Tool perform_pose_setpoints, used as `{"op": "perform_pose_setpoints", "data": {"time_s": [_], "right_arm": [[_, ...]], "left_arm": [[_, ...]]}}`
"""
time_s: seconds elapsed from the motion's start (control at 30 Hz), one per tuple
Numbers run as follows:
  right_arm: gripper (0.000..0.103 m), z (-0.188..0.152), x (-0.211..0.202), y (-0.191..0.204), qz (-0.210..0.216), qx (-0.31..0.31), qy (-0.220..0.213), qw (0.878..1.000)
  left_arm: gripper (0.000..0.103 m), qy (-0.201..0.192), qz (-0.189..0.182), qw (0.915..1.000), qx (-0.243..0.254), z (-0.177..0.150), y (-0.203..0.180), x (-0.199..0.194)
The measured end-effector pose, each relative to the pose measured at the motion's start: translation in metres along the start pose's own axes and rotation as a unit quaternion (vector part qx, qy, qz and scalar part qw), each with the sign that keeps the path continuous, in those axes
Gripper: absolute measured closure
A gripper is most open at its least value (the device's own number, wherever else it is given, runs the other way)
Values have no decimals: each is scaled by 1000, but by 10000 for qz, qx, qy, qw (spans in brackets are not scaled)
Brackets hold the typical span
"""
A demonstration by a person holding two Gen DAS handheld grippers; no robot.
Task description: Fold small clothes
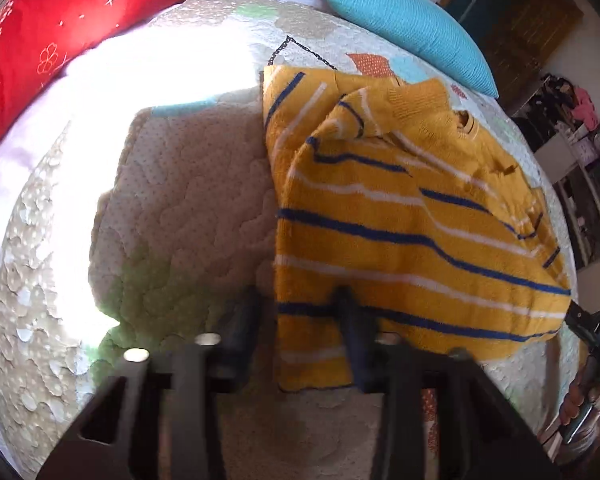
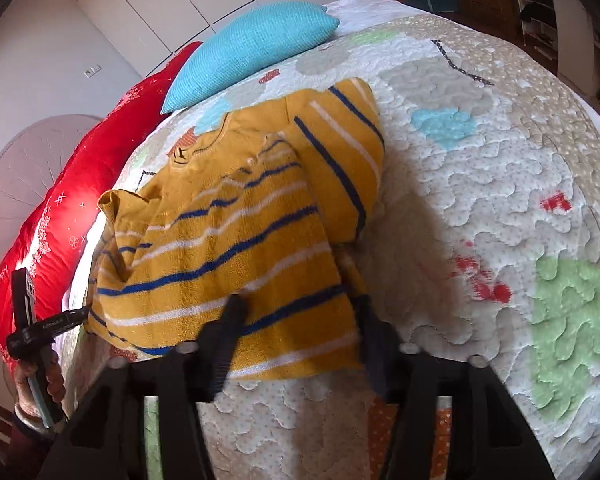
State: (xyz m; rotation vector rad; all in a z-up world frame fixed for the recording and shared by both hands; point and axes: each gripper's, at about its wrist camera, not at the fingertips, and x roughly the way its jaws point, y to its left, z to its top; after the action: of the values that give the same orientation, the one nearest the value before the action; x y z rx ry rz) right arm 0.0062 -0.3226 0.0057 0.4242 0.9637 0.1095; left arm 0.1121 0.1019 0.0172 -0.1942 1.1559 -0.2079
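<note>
A small yellow sweater [image 1: 400, 216] with blue and white stripes lies on the quilted bed cover, both sleeves folded in over its body; it also shows in the right wrist view [image 2: 236, 240]. My left gripper [image 1: 296, 308] is open, its fingers straddling the sweater's near left hem corner. My right gripper [image 2: 298, 310] is open, its fingers straddling the near right hem corner. Neither grips the cloth. The right gripper shows at the edge of the left wrist view [image 1: 592, 328], and the left gripper [image 2: 32, 320] at the edge of the right wrist view.
The patterned quilt [image 1: 180, 200] covers the bed. A red pillow [image 1: 48, 28] and a turquoise cushion [image 1: 412, 28] lie at the head of the bed. Shelves and furniture [image 1: 580, 132] stand beside the bed. Bright sunlight falls on the quilt.
</note>
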Motion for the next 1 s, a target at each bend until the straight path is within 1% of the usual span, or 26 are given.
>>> {"op": "perform_pose_setpoints", "data": {"time_s": [0.03,0.07,0.1,0.13,0.17,0.2,0.23,0.27,0.3,0.33,0.37,0.4,0.47,0.5,0.53,0.57,0.6,0.7,0.77,0.83,0.9,0.93,1.0], "right_arm": [[92,2,2,-3,-189,0,22,9998],[93,5,2,-8,-324,131,22,9994],[94,8,-1,-15,-441,285,-15,9986],[94,11,-4,-21,-607,371,-78,9974],[94,13,-7,-24,-810,383,-126,9959],[93,14,-10,-28,-975,387,-126,9944],[87,15,-12,-31,-1235,395,-83,9915],[87,14,-17,-34,-1259,401,-93,9912],[87,13,-24,-36,-1134,435,-153,9925],[83,11,-34,-38,-1006,472,-240,9935],[82,9,-44,-36,-938,479,-350,9938],[82,9,-53,-32,-894,435,-470,9939],[82,10,-69,-16,-796,198,-658,9945],[82,11,-74,-6,-732,48,-740,9946],[82,13,-77,7,-630,-97,-802,9947],[82,15,-78,22,-511,-234,-827,9950],[82,17,-76,38,-401,-366,-811,9952],[82,22,-58,88,-153,-715,-605,9955],[82,21,-38,121,-117,-942,-440,9945],[82,20,-19,154,-199,-1245,-341,9914],[82,20,2,185,-193,-1508,-261,9880],[82,22,14,201,-182,-1626,-203,9863],[82,24,42,232,-182,-1864,-77,9823]], "left_arm": [[93,31,136,9999,-16,3,-1,-4],[96,-32,410,9991,37,6,-3,-11],[96,-140,740,9970,164,9,-6,-19],[96,-258,1086,9932,318,11,-10,-27],[95,-328,1323,9897,440,12,-11,-34],[95,-343,1466,9873,505,11,-12,-39],[94,-365,1624,9845,548,9,-12,-44],[94,-451,1790,9812,571,7,-11,-49],[92,-558,1810,9803,561,4,-8,-55],[81,-615,1689,9825,490,1,-4,-61],[64,-664,1537,9853,349,-2,1,-67],[52,-749,1453,9864,177,-7,7,-72],[51,-994,1349,9858,-68,-17,13,-83],[50,-1098,1241,9861,-140,-23,12,-86],[45,-1198,1117,9862,-226,-28,10,-87],[38,-1302,988,9860,-339,-34,9,-87],[35,-1402,868,9853,-447,-39,8,-85],[34,-1532,600,9843,-632,-46,1,-65],[34,-1541,502,9845,-668,-46,-1,-48],[34,-1537,417,9849,-686,-46,0,-32],[34,-1526,336,9850,-725,-48,5,-19],[34,-1562,213,9844,-777,-51,9,-16],[31,-1707,-199,9805,-958,-57,21,-22]]}}
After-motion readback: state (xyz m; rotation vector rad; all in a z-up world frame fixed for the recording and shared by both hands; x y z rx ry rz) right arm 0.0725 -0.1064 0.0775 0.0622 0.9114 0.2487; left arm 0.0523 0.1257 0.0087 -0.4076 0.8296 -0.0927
